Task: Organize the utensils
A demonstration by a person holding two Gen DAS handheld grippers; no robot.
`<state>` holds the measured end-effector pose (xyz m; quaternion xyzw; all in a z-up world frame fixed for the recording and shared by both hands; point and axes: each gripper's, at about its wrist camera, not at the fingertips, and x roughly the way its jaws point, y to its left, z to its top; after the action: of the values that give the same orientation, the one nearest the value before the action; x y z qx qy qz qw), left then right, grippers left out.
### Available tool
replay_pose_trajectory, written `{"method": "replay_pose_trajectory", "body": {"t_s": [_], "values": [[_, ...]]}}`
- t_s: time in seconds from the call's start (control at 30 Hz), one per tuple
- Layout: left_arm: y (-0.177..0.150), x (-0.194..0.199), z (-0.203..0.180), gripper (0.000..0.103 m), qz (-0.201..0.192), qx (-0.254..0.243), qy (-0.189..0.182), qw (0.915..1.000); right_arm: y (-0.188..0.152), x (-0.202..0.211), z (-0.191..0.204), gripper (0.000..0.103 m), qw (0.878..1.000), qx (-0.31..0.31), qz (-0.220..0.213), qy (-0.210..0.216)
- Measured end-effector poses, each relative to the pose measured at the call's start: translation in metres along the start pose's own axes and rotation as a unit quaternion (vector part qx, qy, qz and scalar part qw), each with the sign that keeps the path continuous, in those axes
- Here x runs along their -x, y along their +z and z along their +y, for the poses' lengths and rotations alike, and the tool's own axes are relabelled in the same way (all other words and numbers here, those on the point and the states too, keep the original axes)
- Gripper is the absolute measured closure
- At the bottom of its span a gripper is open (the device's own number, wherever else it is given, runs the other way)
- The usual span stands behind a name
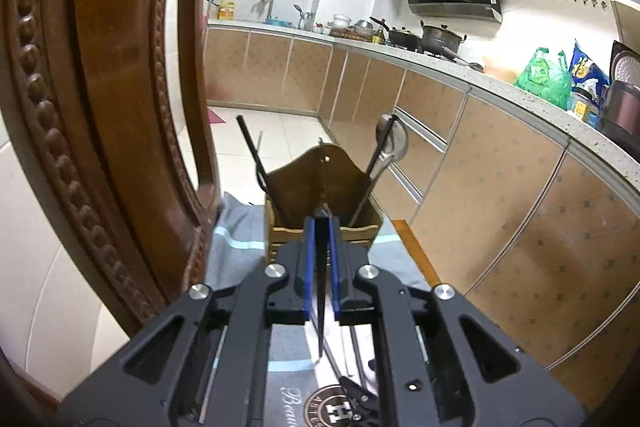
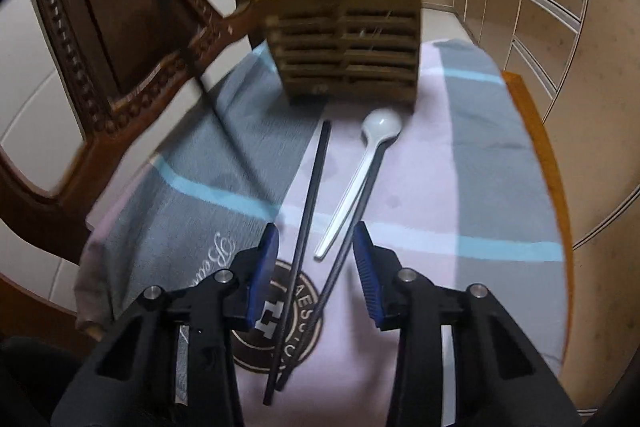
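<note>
My left gripper [image 1: 321,223] is shut on a black chopstick [image 1: 320,291] and holds it upright just in front of the wooden utensil holder [image 1: 320,227]. The holder holds black chopsticks [image 1: 252,155] on the left and a metal spoon [image 1: 390,139] on the right. My right gripper [image 2: 316,239] is open above the cloth. Two black chopsticks [image 2: 308,211] and a white plastic spoon [image 2: 360,171] lie on the cloth between and ahead of its fingers. The holder [image 2: 344,43] stands beyond them.
A carved wooden chair back [image 1: 100,87] rises close on the left, also in the right wrist view [image 2: 100,47]. A grey, pink and blue striped cloth [image 2: 472,147] covers the small wooden table [image 2: 536,131]. Kitchen cabinets [image 1: 500,167] run along the right.
</note>
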<state>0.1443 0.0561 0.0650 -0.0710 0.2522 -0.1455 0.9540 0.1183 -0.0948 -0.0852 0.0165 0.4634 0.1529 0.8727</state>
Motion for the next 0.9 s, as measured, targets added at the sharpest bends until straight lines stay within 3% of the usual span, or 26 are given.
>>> {"method": "replay_pose_trajectory", "body": {"t_s": [0.17,0.43,0.5,0.57,0.67,0.83,0.9], "values": [[0.007,-0.012,0.012,0.096,0.008,0.013,-0.001,0.9999,-0.004,-0.020,0.002,0.072,1.000,-0.020,0.014,0.010],[0.004,-0.016,0.021,0.096,0.013,0.021,0.003,0.9997,0.000,-0.035,-0.022,0.090,0.993,-0.107,0.029,0.044],[0.003,-0.018,0.021,0.096,0.016,0.020,0.003,0.9997,0.003,-0.037,-0.022,0.090,0.992,-0.114,0.030,0.042],[0.002,-0.020,0.021,0.096,0.018,0.019,0.004,0.9996,0.004,-0.040,-0.029,0.090,0.987,-0.145,0.037,0.065],[0.001,-0.021,0.020,0.096,0.019,0.020,0.005,0.9996,0.003,-0.046,-0.048,0.089,0.970,-0.217,0.042,0.098],[0.001,-0.022,0.018,0.096,0.018,0.015,0.009,0.9997,0.009,-0.053,-0.063,0.089,0.951,-0.287,0.044,0.107],[0.000,-0.022,0.017,0.096,0.017,0.014,0.010,0.9997,0.015,-0.053,-0.061,0.089,0.954,-0.281,0.046,0.092]]}}
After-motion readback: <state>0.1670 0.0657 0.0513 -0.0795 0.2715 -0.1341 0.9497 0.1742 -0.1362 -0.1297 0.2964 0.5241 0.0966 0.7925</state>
